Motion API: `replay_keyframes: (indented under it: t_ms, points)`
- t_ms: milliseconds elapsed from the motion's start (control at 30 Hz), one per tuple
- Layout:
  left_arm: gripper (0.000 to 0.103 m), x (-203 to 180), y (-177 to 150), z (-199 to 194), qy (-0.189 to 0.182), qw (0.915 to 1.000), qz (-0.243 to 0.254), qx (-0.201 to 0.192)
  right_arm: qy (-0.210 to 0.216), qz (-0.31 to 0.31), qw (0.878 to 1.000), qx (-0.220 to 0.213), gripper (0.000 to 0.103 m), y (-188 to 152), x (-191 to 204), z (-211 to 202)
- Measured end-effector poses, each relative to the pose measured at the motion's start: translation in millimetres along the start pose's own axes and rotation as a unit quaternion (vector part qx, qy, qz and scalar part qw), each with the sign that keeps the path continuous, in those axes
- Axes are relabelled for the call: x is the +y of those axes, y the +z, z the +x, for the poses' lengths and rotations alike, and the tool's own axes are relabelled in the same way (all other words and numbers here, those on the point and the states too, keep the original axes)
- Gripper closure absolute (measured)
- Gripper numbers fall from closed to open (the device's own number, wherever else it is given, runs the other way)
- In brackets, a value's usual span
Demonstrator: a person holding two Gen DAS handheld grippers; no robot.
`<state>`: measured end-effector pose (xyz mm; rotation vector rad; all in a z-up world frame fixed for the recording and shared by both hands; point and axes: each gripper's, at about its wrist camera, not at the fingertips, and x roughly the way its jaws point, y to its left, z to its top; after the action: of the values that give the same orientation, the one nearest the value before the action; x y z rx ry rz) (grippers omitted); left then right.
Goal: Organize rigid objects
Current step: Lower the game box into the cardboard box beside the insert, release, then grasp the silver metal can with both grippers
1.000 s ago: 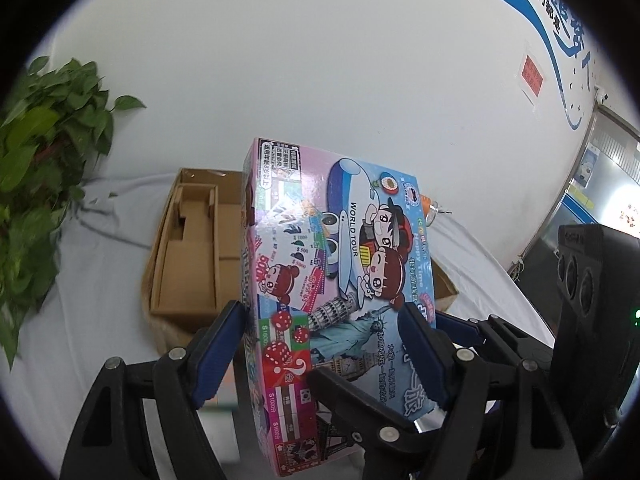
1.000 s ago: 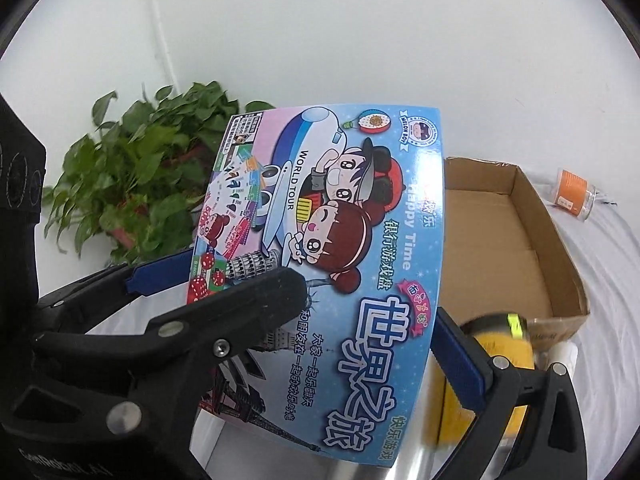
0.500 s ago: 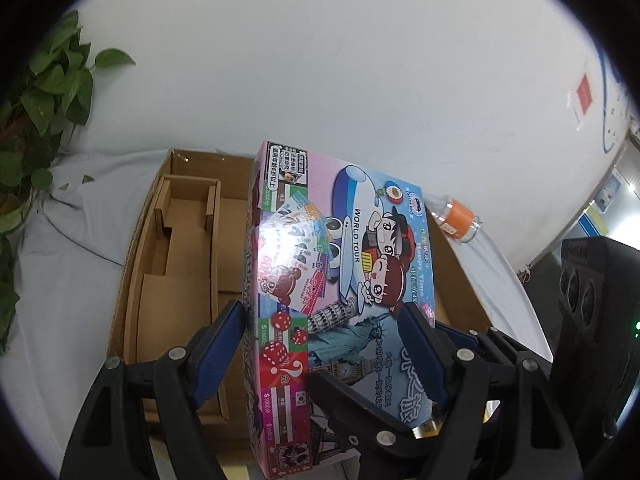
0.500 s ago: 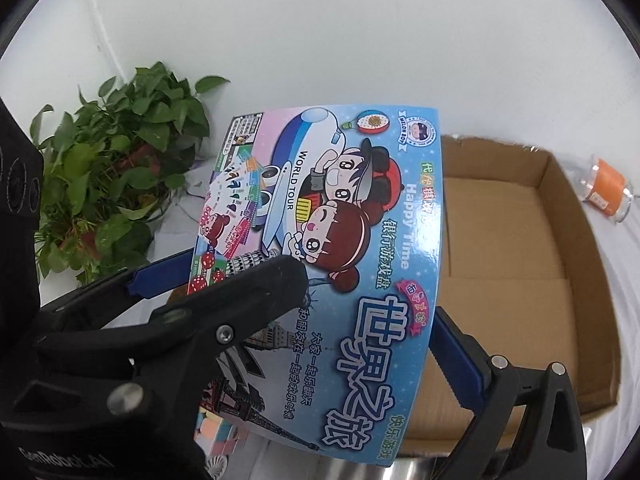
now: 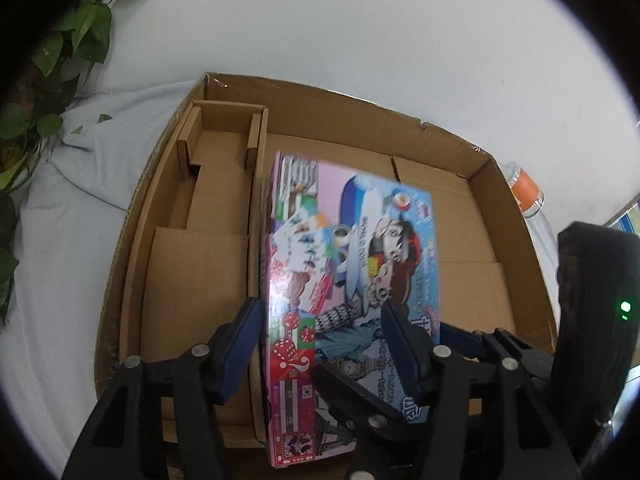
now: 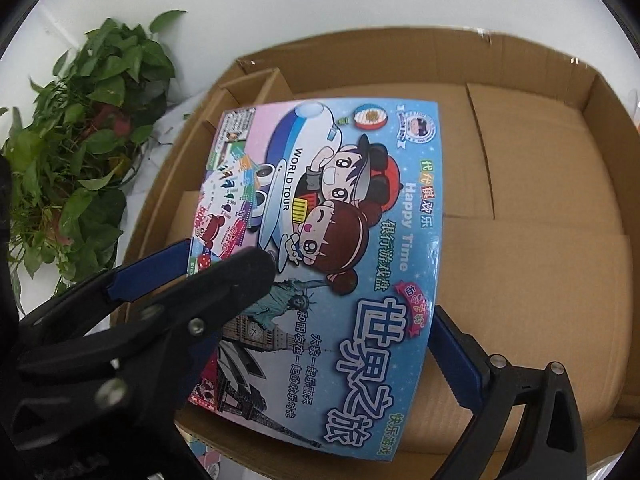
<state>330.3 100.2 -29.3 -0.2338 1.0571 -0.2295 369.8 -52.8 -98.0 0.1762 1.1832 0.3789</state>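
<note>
Both grippers, left gripper [image 5: 320, 336] just closing and right gripper [image 6: 312, 292], fingers clamped across board-game box [image 6: 320, 240], steadying it into cardboard box [image 6: 560, 280].

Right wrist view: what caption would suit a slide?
Right tool holding a colourful game box over an open cardboard box.

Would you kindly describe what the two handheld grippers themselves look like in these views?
Both are alike: the left gripper and right gripper have matte black plastic arms with round silver rivets or screw heads, ending in flat blue fingers. In the left wrist view, a black housing on the right carries a small lit green light. No cables, sleeves or hands show.
</note>
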Motion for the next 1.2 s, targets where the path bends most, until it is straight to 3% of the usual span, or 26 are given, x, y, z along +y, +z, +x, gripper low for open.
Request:
replay_keyframes:
  t_ms: [100,133,200,333,400,467,533,633,733,767,800,833,867,900,933,967,1000,1033,1067,1133,1200]
  points:
    - [0.05,-1.0,-1.8,-1.7,0.003,1.0,0.005,0.006,-0.002,0.004,1.0,0.009,0.002,-1.1,-1.6,3.2]
    - [0.06,1.0,-0.6,0.4,0.001,0.9999,0.009,0.009,-0.001,0.004,1.0,0.012,0.002,-4.5,-4.3,2.7]
    - [0.063,2.7,-5.2,-3.8,-0.009,0.9997,0.014,0.018,0.004,0.002,1.0,0.009,0.003,-12.9,-4.7,-0.8]
    - [0.062,2.6,-20.1,-46.3,0.003,0.9984,0.032,-0.046,0.007,0.005,0.999,-0.035,0.003,-36.1,-3.4,-34.0]
    - [0.058,-1.8,-35.4,-77.7,0.015,0.995,0.043,-0.088,-0.012,0.004,0.996,-0.088,0.003,-56.5,-3.5,-66.0]
    - [0.032,-8.4,-55.3,-108.5,0.029,0.9892,0.056,-0.132,-0.02,-0.006,0.991,-0.128,0.003,-80.5,0.7,-96.8]
    - [0.019,-15.3,-73.8,-133.4,0.043,0.9813,0.062,-0.177,-0.03,-0.011,0.986,-0.165,0.002,-106.6,3.9,-125.8]
    - [0.019,-23.6,-95.2,-158.3,0.058,0.9679,0.054,-0.238,-0.066,-0.019,0.971,-0.23,0.0,-148.9,6.9,-165.5]
    - [0.019,-31.2,-111.1,-168.4,0.056,0.9651,0.059,-0.249,-0.072,-0.041,0.968,-0.239,0.001,-180.8,3.5,-186.8]
    - [0.019,-30.4,-113.8,-169.0,0.054,0.967,0.058,-0.242,-0.073,-0.045,0.968,-0.237,0.01,-190.4,3.1,-191.1]
    - [0.019,-31.9,-120.0,-170.7,0.052,0.9691,0.054,-0.235,-0.07,-0.046,0.968,-0.238,0.028,-199.3,-0.4,-198.7]
    - [0.021,-33.8,-127.5,-173.4,0.046,0.9691,0.054,-0.236,-0.066,-0.044,0.968,-0.239,0.036,-208.2,-4.7,-204.5]
    - [0.031,-35.0,-134.3,-175.9,0.041,0.9679,0.055,-0.242,-0.06,-0.041,0.968,-0.241,0.044,-216.4,-6.9,-209.5]
    - [0.044,-37.6,-141.9,-178.4,0.035,0.9669,0.058,-0.246,-0.049,-0.036,0.968,-0.245,0.043,-224.6,-10.4,-214.6]
    - [0.067,-41.2,-147.8,-179.8,0.029,0.9677,0.061,-0.243,-0.033,-0.033,0.968,-0.247,0.042,-231.6,-17.0,-218.8]
    - [0.069,-44.3,-154.3,-179.1,0.025,0.97,0.059,-0.235,-0.017,-0.033,0.969,-0.246,0.028,-237.8,-20.8,-221.7]
    - [0.069,-45.2,-159.7,-180.4,0.03,0.9712,0.051,-0.231,0.002,-0.029,0.97,-0.24,0.0,-245.5,-24.1,-225.3]
    - [0.065,-45.4,-165.5,-184.6,0.045,0.9687,0.037,-0.241,0.013,-0.022,0.97,-0.242,0.001,-253.3,-30.4,-230.4]
    - [0.041,-46.1,-172.6,-188.8,0.053,0.9654,0.029,-0.254,0.024,-0.011,0.969,-0.246,0.0,-260.6,-34.6,-233.2]
    - [0.009,-45.2,-179.8,-192.2,0.052,0.9645,0.016,-0.258,0.036,0.002,0.97,-0.24,0.0,-273.4,-42.1,-233.2]
    - [0.009,-41.9,-184.5,-192.7,0.023,0.9681,0.0,-0.25,0.056,0.009,0.975,-0.217,0.0,-282.4,-47.0,-228.3]
